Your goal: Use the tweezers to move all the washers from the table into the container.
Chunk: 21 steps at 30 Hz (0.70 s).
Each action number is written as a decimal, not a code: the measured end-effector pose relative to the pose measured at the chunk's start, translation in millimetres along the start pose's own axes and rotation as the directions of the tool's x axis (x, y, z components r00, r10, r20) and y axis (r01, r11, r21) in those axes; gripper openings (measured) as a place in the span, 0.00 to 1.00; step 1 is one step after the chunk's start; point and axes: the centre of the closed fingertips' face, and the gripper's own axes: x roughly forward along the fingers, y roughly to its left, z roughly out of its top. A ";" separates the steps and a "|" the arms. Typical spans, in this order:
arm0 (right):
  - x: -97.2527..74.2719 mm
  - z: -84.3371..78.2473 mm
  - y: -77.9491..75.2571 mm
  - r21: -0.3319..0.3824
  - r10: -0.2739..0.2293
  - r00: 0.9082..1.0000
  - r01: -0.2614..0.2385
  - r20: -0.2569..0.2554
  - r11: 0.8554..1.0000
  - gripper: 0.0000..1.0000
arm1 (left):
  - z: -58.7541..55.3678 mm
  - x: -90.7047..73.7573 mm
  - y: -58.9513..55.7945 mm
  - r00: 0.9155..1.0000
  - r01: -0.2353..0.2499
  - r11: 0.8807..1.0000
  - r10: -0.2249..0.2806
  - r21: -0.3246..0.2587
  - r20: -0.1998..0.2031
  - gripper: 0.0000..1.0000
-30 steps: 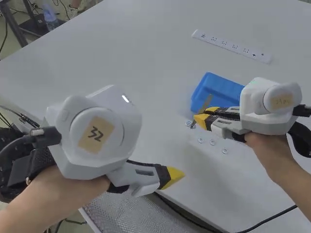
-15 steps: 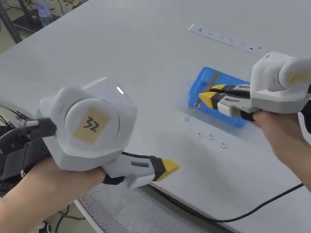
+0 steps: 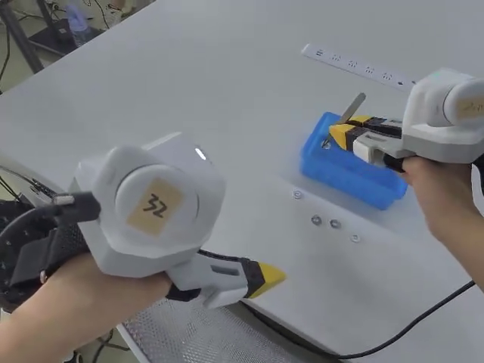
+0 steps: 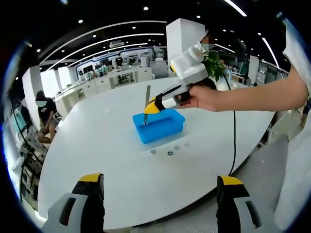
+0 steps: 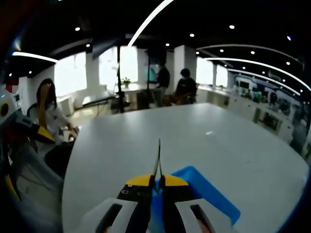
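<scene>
My right gripper (image 3: 342, 134) is shut on thin metal tweezers (image 3: 351, 107), held over the blue container (image 3: 344, 172) with the tips pointing down into it. The tweezers (image 5: 158, 154) stick out between the closed yellow jaws of the right gripper (image 5: 157, 180), above the container (image 5: 212, 196). I cannot tell whether the tips hold a washer. Several washers (image 3: 316, 221) lie in a row on the white table in front of the container, also seen as washers (image 4: 170, 153) from the left. My left gripper (image 3: 265, 277) hovers open at the table's near edge; left gripper (image 4: 158, 194) jaws stand wide apart, empty.
A white power strip (image 3: 355, 66) lies beyond the container. A black cable (image 3: 393, 336) runs along the table's near right edge. A perforated metal surface (image 3: 189, 333) sits below the near edge. People stand in the room behind the table (image 4: 97, 126).
The right gripper has risen from the washers on the table and moved back over the blue container, tweezers tilted tip-down. The left gripper has stayed near the table edge.
</scene>
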 end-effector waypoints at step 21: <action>41.4 -43.7 -16.8 0.070 -0.009 0.994 0.016 -0.108 0.997 0.03 | -8.5 0.4 5.2 1.000 -0.003 1.000 0.003 -0.006 -0.022 0.99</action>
